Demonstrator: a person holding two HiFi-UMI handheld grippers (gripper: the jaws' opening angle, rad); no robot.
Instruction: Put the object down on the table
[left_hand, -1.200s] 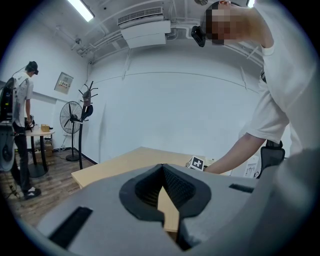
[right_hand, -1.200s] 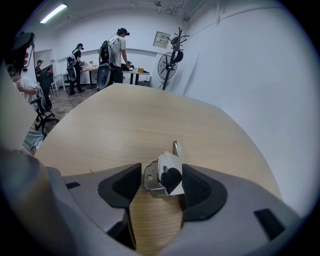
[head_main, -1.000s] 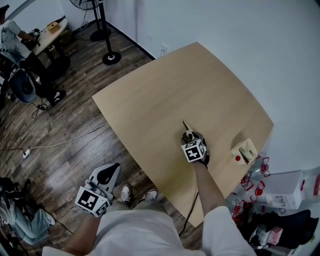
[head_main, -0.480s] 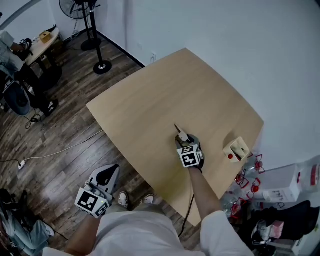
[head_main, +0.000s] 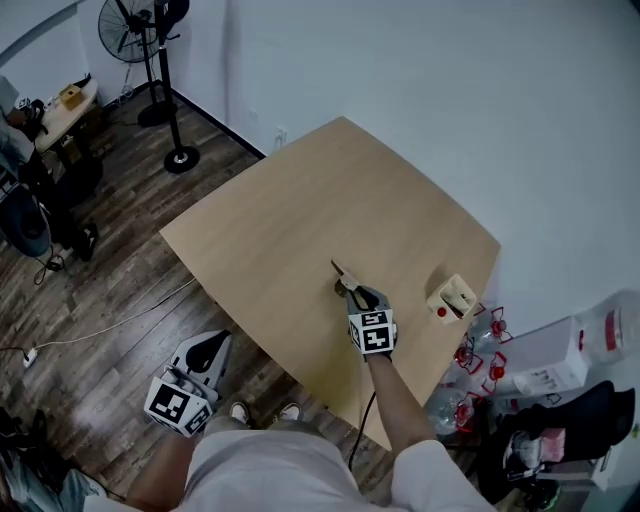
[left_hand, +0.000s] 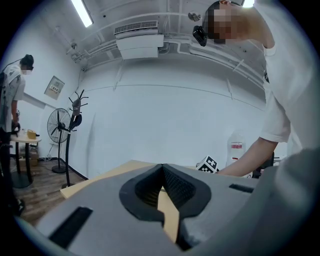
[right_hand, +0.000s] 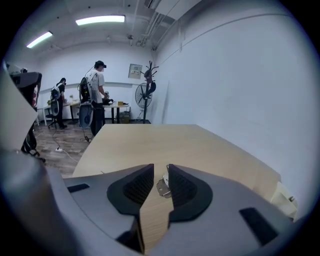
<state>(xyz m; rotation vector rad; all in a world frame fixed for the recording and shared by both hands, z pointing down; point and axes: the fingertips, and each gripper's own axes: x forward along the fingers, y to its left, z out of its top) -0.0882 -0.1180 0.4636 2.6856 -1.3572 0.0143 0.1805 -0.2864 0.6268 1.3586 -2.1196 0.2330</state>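
Observation:
A small flat metal piece (right_hand: 162, 186) lies on the light wooden table (head_main: 300, 210), close to the right-hand pad of my right gripper (right_hand: 160, 172). Those jaws are closing, with a narrow gap left between them, and the left-hand pad stands clear of the piece. In the head view the right gripper (head_main: 350, 288) rests low over the table's near right part, a thin dark bit (head_main: 338, 269) poking out ahead of it. My left gripper (head_main: 205, 350) hangs off the table over the floor at the lower left, its jaws (left_hand: 162, 167) shut on nothing.
A beige box with a red button (head_main: 452, 298) sits near the table's right edge, also seen low right in the right gripper view (right_hand: 287, 195). Bottles (head_main: 470, 355) stand on the floor beyond that edge. A fan stand (head_main: 180, 155) and people at desks (right_hand: 95, 95) are far off.
The head camera's view has drifted, so the table and right gripper sit further left and lower in the picture. The right gripper stays at the same spot on the table. The left gripper has not moved.

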